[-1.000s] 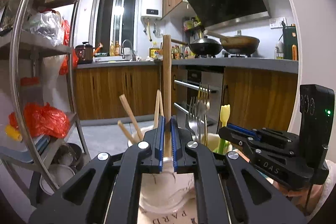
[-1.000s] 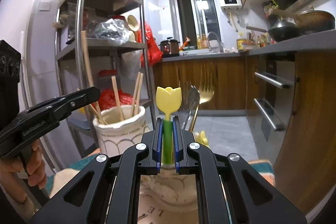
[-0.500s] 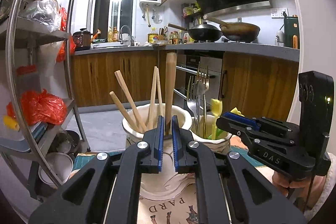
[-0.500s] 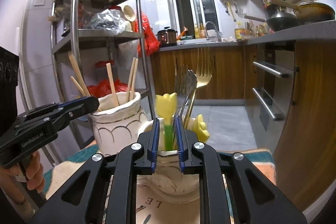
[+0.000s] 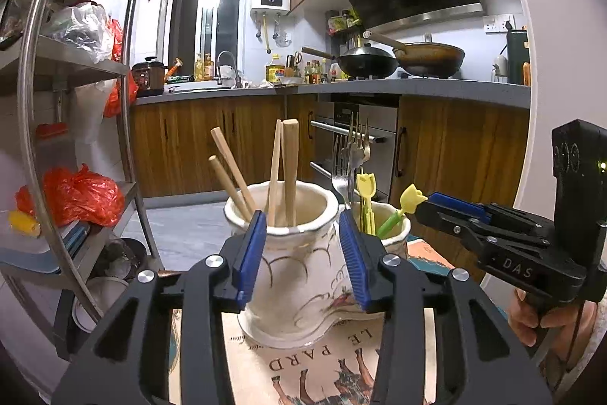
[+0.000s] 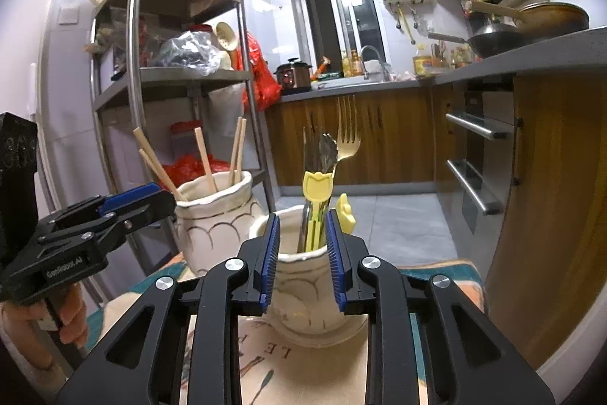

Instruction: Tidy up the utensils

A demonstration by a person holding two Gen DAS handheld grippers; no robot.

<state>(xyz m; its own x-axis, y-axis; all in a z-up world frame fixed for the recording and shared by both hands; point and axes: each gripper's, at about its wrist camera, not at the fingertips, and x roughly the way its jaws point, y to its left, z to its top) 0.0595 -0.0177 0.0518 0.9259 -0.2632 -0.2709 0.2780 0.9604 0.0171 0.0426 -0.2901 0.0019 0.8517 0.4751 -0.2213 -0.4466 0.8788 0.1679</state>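
The lower ends of the pale wooden chopsticks (image 5: pixel 232 173) are hidden inside the cream pot with gold lines (image 5: pixel 299 276). The handles of the metal forks (image 6: pixel 329 154) and yellow tulip-topped sticks (image 6: pixel 317 194) are hidden inside the second cream pot (image 6: pixel 303 291). The printed mat with letters (image 5: pixel 322 367) is cut off by the bottom edge. The small bottles on the grey counter (image 5: pixel 417 88) are too tiny to tell apart.

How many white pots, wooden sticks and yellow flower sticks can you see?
White pots: 2
Wooden sticks: 5, all in the pot near the shelf
Yellow flower sticks: 2, both in the other pot
Total: 9
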